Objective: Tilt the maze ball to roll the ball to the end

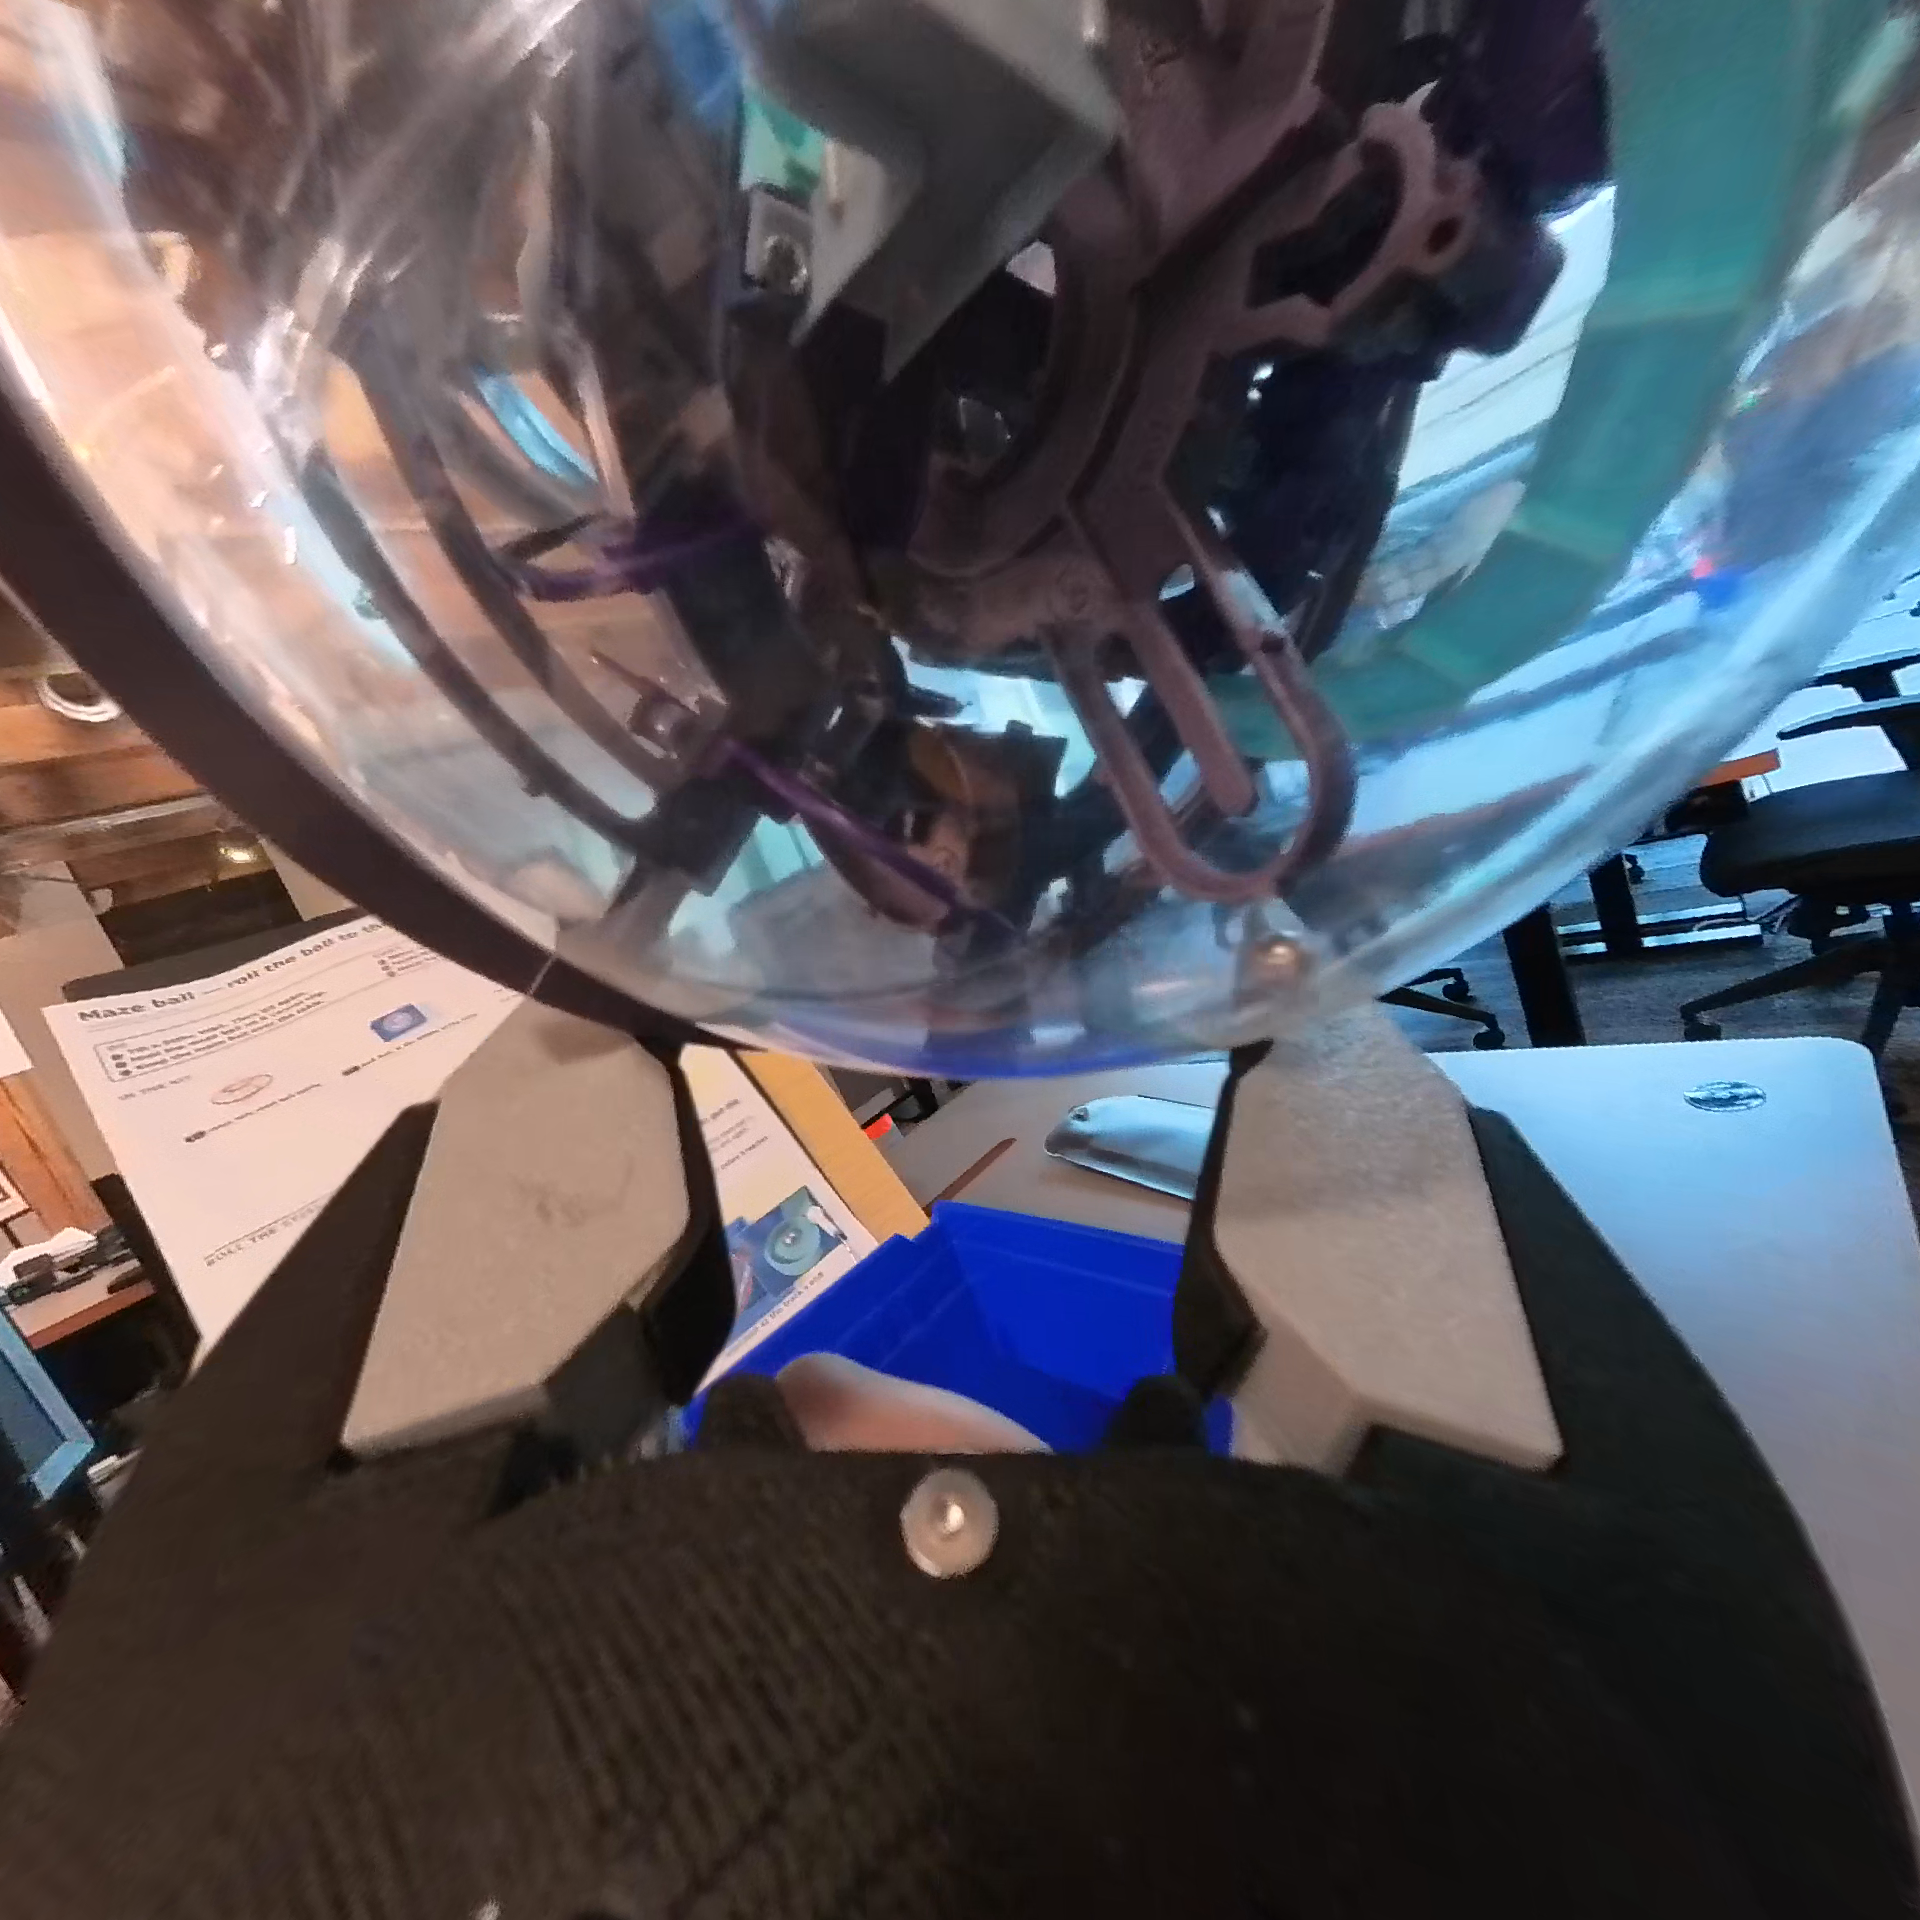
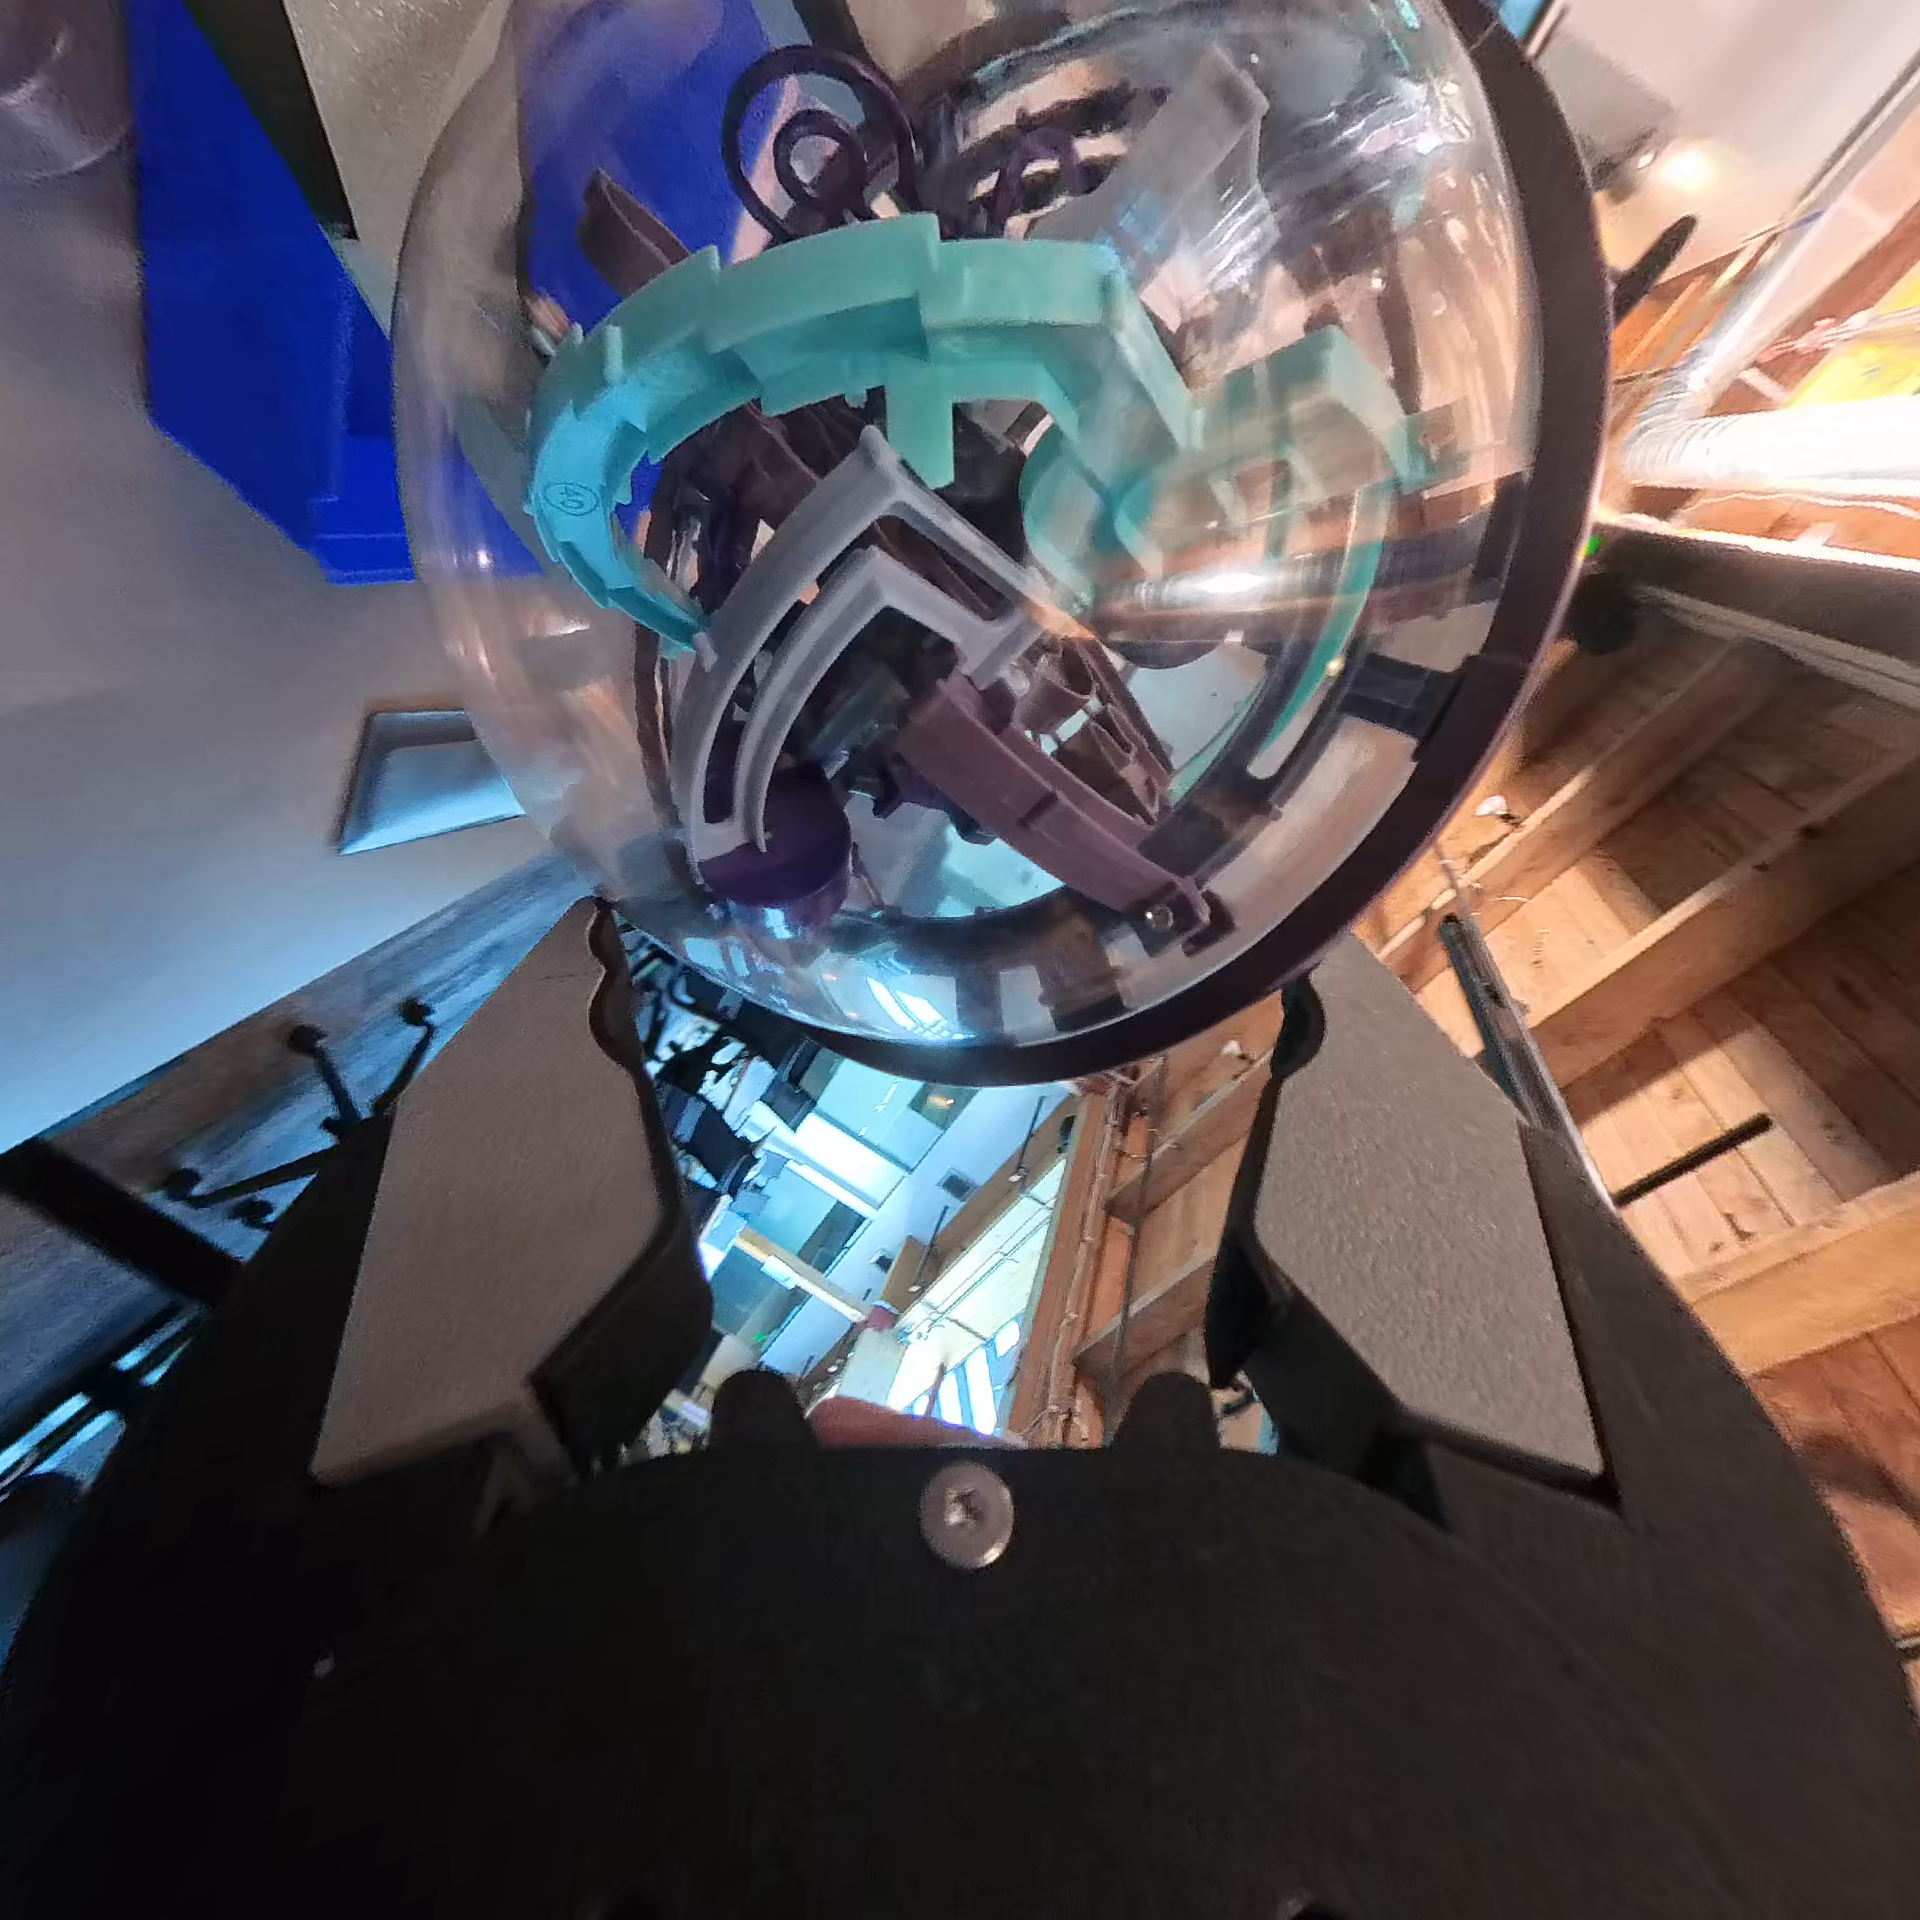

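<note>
Maze ball (image 1: 935,468), a clear sphere with a dark equatorial band, held aloft between both tongs above the surface (image 1: 1662,1195) and blue bin (image 1: 1039,1288). Left tongs (image 1: 956,1039) and right tongs (image 2: 945,997) each spread wide, fingertips pressed against the shell. Small steel ball (image 2: 1161,915) rests at the end of a mauve track.

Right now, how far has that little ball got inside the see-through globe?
Done: the clear plastic maze sphere is lifted off the white table, clamped between the left claw and the right claw. In hand: it is tilted, and a small silver ball sits at the tip of a brown track. Left: the track's end is not identifiable, so I cannot call it finished.
</note>
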Demonstrator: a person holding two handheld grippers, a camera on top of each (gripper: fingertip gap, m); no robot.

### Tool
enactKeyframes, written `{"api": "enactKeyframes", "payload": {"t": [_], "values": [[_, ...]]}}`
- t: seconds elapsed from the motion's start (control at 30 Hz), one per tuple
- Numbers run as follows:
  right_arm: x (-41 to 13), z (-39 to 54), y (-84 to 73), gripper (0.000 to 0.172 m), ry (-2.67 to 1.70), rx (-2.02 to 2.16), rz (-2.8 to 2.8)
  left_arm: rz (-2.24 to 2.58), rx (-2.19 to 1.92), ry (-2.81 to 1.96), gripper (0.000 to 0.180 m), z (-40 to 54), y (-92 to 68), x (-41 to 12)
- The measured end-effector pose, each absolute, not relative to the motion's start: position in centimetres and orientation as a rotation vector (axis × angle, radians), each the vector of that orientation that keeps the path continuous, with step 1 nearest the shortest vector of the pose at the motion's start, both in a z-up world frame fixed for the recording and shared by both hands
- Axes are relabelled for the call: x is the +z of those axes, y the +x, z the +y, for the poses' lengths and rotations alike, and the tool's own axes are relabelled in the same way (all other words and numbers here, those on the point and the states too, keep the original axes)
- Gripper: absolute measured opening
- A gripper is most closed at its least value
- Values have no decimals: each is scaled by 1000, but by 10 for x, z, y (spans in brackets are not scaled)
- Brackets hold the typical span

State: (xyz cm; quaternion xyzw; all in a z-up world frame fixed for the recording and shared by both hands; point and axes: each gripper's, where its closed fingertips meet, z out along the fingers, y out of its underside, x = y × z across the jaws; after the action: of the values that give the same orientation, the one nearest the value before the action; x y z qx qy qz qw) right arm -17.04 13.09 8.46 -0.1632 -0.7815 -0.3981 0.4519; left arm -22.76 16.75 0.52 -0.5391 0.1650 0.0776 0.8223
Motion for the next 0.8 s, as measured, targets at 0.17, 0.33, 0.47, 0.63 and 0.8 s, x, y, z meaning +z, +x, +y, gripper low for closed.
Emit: {"api": "enactKeyframes", "payload": {"t": [0.17,0.33,0.47,0.63,0.8], "values": [[78,130,-166,122,-421,-975,-1963,343,140,-1163,106,165,-221,-4],[69,127,-163,122,-429,-967,-1986,336,120,-1176,106,161,-216,-14],[65,126,-161,122,-439,-978,-2005,333,92,-1180,106,160,-212,-19],[63,127,-157,122,-466,-1006,-2020,331,59,-1184,106,162,-206,-23],[57,129,-154,122,-487,-1032,-2037,326,27,-1193,106,164,-200,-31]]}}
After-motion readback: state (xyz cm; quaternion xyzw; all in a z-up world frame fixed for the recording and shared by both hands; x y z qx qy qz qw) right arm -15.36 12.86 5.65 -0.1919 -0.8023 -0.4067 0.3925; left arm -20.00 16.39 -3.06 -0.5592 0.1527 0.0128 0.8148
